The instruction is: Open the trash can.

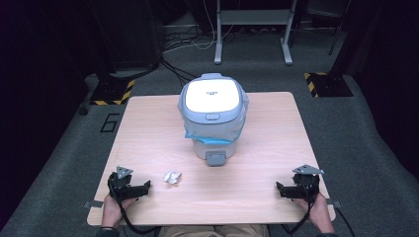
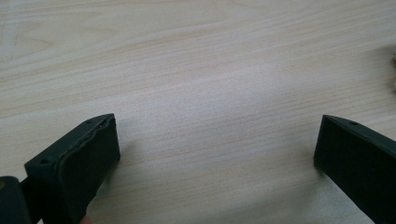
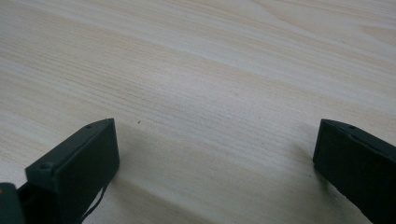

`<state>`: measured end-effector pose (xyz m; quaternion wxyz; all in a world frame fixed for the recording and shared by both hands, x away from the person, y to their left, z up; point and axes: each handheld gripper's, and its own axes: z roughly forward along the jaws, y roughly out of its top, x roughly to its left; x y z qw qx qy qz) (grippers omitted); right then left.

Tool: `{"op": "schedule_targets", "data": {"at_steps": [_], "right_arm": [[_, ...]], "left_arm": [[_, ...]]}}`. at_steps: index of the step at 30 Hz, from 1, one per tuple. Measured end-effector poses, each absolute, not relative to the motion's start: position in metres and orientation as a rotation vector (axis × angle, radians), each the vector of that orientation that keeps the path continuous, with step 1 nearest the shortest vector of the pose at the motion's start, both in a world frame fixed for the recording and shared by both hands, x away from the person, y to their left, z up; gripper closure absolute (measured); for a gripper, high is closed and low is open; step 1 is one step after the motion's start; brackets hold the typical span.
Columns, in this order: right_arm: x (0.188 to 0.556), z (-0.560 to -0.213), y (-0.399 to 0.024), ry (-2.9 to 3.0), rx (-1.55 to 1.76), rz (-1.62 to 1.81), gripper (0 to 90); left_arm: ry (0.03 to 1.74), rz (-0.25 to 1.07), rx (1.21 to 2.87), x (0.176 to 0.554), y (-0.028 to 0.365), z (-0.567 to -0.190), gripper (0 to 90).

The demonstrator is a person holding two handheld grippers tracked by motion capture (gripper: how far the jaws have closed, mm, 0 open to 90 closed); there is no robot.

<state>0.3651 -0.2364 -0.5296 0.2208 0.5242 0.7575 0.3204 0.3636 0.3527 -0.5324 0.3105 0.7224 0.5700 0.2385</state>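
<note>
A grey-blue pedal bin [image 1: 213,118] with a white lid, shut, and a blue bag liner stands at the middle of the wooden table [image 1: 148,133]. A small crumpled white paper ball [image 1: 172,177] lies on the table near the front left. My left gripper [image 1: 143,186] rests on the table just left of the paper, open, with bare wood between its jaws [image 2: 215,135]. My right gripper [image 1: 280,189] rests at the front right, open too, nothing between its jaws [image 3: 215,140]. A sliver of the paper ball [image 2: 393,70] shows at the right edge of the left gripper view.
The bin's foot pedal [image 1: 215,158] faces the front edge. Beyond the table, grey carpet, cables, a metal stand's legs [image 1: 252,34] and yellow-black striped floor plates [image 1: 114,93] lie in the dark room.
</note>
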Motion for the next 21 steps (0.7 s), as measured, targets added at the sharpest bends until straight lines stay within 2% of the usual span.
{"op": "schedule_targets", "data": {"at_steps": [21], "right_arm": [[0.369,-0.521,-0.223,2.151,1.454,0.857,0.0]], "left_arm": [[1.515,0.637,1.901,0.367,0.351,-0.532,0.0]]}}
